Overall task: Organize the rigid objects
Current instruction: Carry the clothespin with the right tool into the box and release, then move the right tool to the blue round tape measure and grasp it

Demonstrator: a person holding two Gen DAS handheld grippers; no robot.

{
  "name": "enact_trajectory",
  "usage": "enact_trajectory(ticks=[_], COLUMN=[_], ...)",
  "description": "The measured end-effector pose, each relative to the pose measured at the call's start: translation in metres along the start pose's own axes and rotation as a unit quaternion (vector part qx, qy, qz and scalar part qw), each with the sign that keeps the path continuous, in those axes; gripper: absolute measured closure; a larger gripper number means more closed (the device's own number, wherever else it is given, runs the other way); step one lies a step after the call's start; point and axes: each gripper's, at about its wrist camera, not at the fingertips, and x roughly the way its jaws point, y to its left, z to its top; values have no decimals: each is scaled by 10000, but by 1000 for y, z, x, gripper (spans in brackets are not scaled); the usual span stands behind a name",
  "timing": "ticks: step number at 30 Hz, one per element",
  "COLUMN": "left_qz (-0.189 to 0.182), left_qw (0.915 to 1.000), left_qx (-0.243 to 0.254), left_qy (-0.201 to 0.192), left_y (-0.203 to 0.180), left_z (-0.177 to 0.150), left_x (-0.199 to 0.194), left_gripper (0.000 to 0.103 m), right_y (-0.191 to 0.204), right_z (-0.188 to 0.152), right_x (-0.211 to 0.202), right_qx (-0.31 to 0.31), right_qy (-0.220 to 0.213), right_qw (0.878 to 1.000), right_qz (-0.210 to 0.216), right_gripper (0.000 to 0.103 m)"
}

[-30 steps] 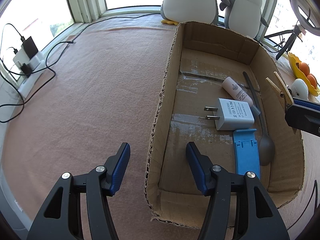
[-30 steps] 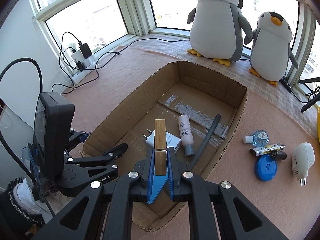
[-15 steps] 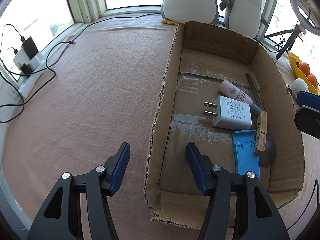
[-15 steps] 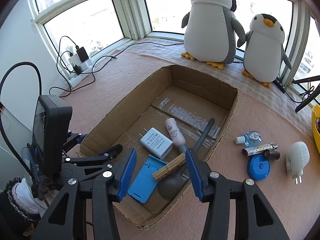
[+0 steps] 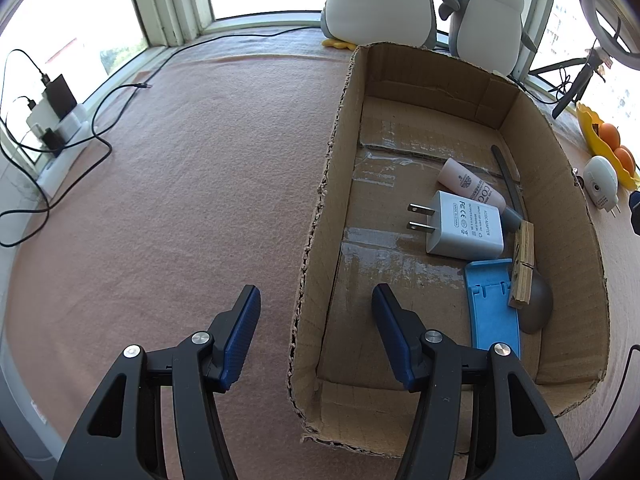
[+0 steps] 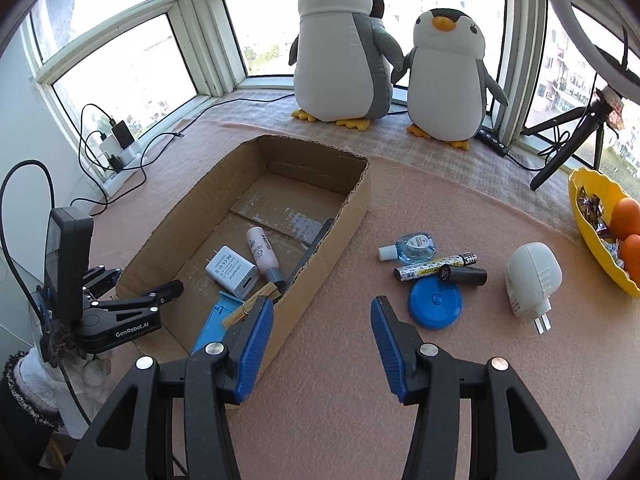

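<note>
A cardboard box (image 5: 328, 160) (image 6: 352, 216) holds a white charger (image 5: 464, 226) (image 6: 232, 270), a pink tube (image 5: 472, 186), a blue stand (image 5: 492, 304), a grey spoon (image 5: 534, 304) and a wooden clothespin (image 5: 522, 264) (image 6: 252, 304), which lies across the stand and spoon. My left gripper (image 5: 316, 312) (image 6: 146, 280) is open and straddles the box's near left wall without pressing on it. Over the cloth to the right of the box, my right gripper (image 6: 322, 320) is open with nothing between its fingers. Ahead of it lie a blue round lid (image 6: 435, 302), a small clear bottle (image 6: 412, 247), a patterned stick (image 6: 432, 268), a black tube (image 6: 464, 275) and a white plug adapter (image 6: 532, 276).
Two plush penguins (image 6: 344, 48) stand by the window behind the box. A yellow bowl (image 6: 588, 216) with oranges sits at the far right, a tripod (image 6: 568, 152) behind it. A power strip (image 6: 120, 156) with cables lies at the left edge. Pink cloth covers the table.
My right gripper opened and let the clothespin go; it now lies in the box on the stand and spoon. The right gripper then moved right, out over the cloth. The left gripper stayed put.
</note>
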Motion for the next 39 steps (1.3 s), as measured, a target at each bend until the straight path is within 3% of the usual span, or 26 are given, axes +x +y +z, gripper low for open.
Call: enact_trajectory(ticks=[15,21,39], left_qz=[49,59,53], left_qw=[10000,10000,10000], left_qx=[32,35,4], left_qy=[14,19,34], left_y=[-1,-1,0], left_z=[2,3,1], left_x=[0,-1,0], left_gripper=[44,44,44], right_y=[-68,-69,-70], right_z=[-19,-18,-2], right_x=[15,36,79], right_qx=[497,423,302], right_qy=[252,391,664], right_qw=[9972,9966,9946], right_qz=[-499,-596,-739], right_gripper=[56,48,48])
